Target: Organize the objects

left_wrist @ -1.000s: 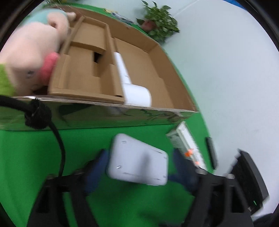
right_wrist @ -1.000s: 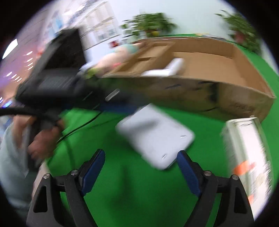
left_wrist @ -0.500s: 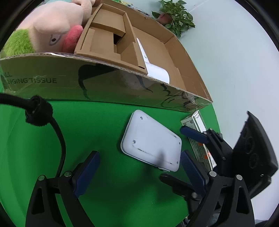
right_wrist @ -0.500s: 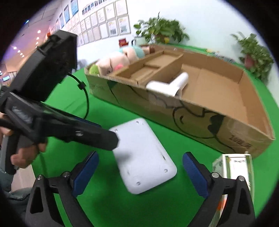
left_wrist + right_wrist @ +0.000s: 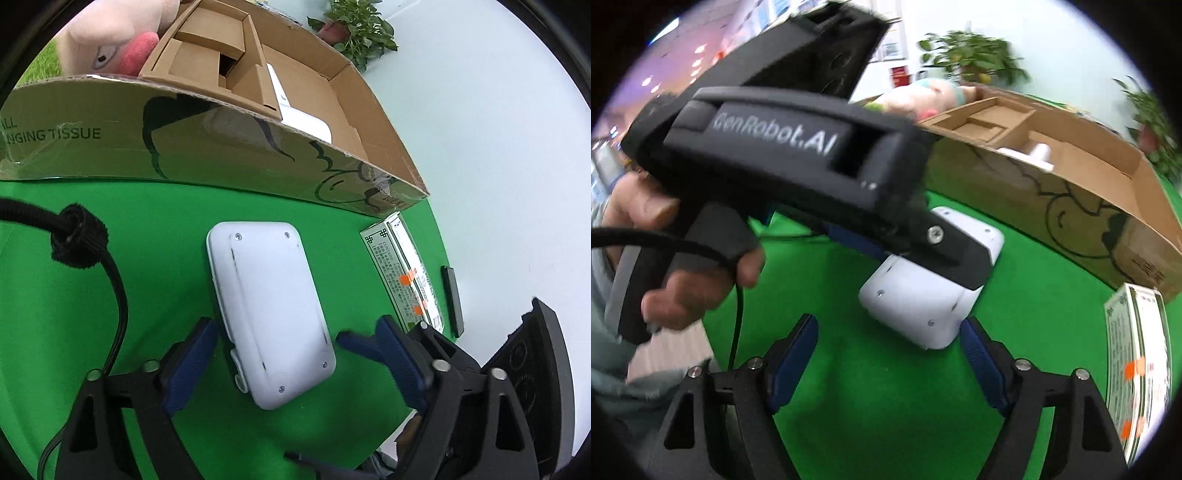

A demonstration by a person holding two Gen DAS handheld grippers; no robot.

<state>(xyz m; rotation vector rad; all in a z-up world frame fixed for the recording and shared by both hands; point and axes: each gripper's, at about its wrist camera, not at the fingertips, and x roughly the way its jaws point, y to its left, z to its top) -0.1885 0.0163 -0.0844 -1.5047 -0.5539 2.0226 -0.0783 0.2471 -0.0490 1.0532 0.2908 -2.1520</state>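
Since a moment ago my left gripper has straddled the white device, fingers apart; right gripper (also apart) waits just behind. Next: clamp, lift toward cardboard box ahead.

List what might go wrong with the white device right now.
1. Both claws crowd the white device: the right claw sits just behind the left claw, so they may collide.
2. The left claw looks open around the device, which could slip when lifted toward the cardboard box.
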